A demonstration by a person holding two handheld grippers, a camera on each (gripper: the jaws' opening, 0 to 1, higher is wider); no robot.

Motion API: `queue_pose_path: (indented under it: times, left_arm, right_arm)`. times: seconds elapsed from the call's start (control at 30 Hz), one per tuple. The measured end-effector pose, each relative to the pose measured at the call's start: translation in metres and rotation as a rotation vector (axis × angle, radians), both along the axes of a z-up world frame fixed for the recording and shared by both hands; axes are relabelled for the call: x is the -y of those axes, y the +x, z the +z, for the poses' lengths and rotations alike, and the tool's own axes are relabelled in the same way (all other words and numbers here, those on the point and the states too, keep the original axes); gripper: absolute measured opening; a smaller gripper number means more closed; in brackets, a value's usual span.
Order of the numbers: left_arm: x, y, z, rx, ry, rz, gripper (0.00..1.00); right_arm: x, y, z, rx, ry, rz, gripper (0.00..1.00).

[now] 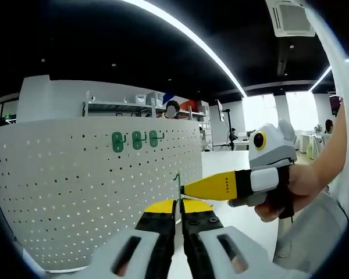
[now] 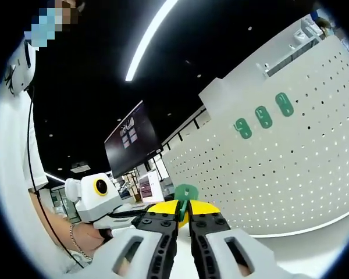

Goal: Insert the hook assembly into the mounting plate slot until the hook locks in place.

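- Pegboard [image 1: 75, 197]: white perforated panel, matte, upright, with a regular grid of small round holes; it looks curved through the fisheye lens. In the right gripper view the same pegboard [image 2: 279, 174] fills the right side.
- Mounted hooks [image 1: 136, 140]: three green plastic pieces in a row, high on the board, each rounded and flat-faced; seen as three green ovals [image 2: 263, 117] in the right gripper view.
- Hook assembly [image 2: 185, 193]: green plastic, rounded top with a small hole, standing up from the tips of the right gripper [image 2: 184, 216], well below the mounted row and short of the board. Jaws black with yellow pads, pressed together on its lower end.
- In the left gripper view the right gripper [image 1: 186, 188] enters from the right, yellow-tipped, white-bodied, held by a hand [image 1: 296, 189]; a thin green edge of the hook assembly [image 1: 177, 180] shows at its tip.
- Left gripper [image 1: 178, 208]: black jaws, yellow pads, white body; jaws together with nothing between them, just below the other gripper's tip.
- Shelving [image 1: 139, 106]: grey metal rack behind the board, holding boxes.
- Monitor [image 2: 131, 142]: dark flat screen.
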State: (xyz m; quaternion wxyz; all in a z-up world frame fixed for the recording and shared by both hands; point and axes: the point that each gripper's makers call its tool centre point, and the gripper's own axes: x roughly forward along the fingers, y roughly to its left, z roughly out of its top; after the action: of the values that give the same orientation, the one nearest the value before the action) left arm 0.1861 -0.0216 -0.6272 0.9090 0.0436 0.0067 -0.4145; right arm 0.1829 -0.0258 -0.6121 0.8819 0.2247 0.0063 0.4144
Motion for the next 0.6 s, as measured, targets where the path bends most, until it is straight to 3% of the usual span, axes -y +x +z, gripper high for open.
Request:
queue_pose_path:
  times: [0.3, 0.6]
  left_arm:
    - [-0.0003, 0.0004, -0.0005, -0.003, 0.008, 0.005, 0.02]
    - [0.0003, 0.0003, -0.0023, -0.004, 0.015, 0.006, 0.03]
  right_arm:
    - [0.0005, 0.0022, -0.0016, -0.039, -0.003, -0.020, 0.01]
    - [0.0006, 0.0017, -0.0030, -0.037, -0.013, -0.024, 0.01]
